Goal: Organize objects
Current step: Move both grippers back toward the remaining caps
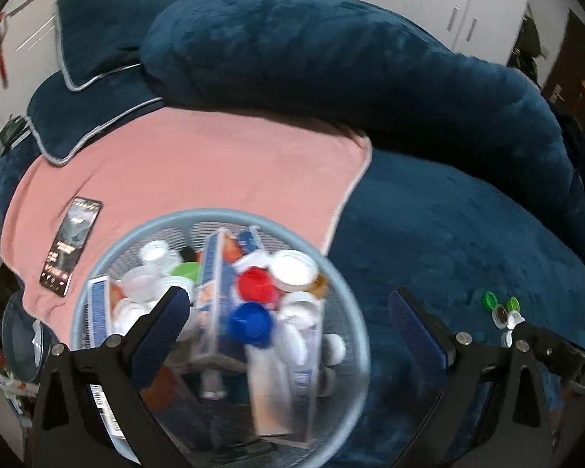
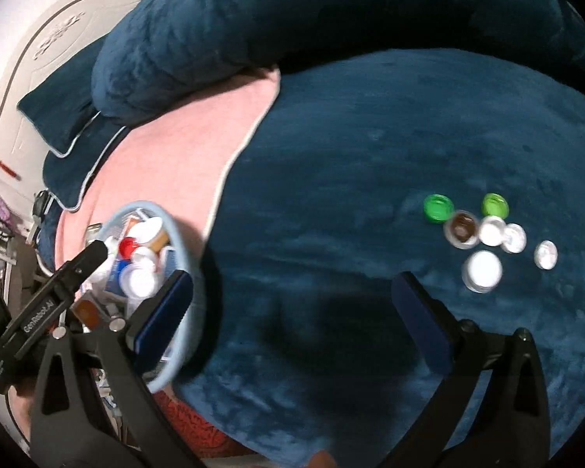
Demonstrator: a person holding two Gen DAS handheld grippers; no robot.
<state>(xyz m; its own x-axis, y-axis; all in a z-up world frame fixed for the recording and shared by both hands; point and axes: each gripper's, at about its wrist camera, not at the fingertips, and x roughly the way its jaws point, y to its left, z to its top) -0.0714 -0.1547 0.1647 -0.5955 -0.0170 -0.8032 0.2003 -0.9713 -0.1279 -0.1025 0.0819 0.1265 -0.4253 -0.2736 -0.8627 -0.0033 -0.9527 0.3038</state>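
Note:
A light-blue mesh basket point(image 1: 343, 284) sits on the bed, full of boxes, white bottles and lids, with a red cap point(image 1: 257, 284) and a blue cap point(image 1: 250, 321) on top. My left gripper point(image 1: 288, 312) is open and empty, hovering over the basket's right half. In the right wrist view the basket point(image 2: 183, 241) lies at the left. My right gripper point(image 2: 292, 296) is open and empty above bare blue blanket. Several loose caps lie to its right: two green caps point(image 2: 437, 206), a brown cap point(image 2: 462, 228) and white caps point(image 2: 481, 269). They show small in the left wrist view point(image 1: 501, 308).
A phone point(image 1: 71, 247) lies on the pink towel point(image 1: 214, 163) left of the basket. A large blue bolster point(image 1: 331, 58) and pillows point(image 1: 93, 31) lie behind. The blue blanket point(image 2: 370, 136) covers the bed. Cupboards stand beyond the bed.

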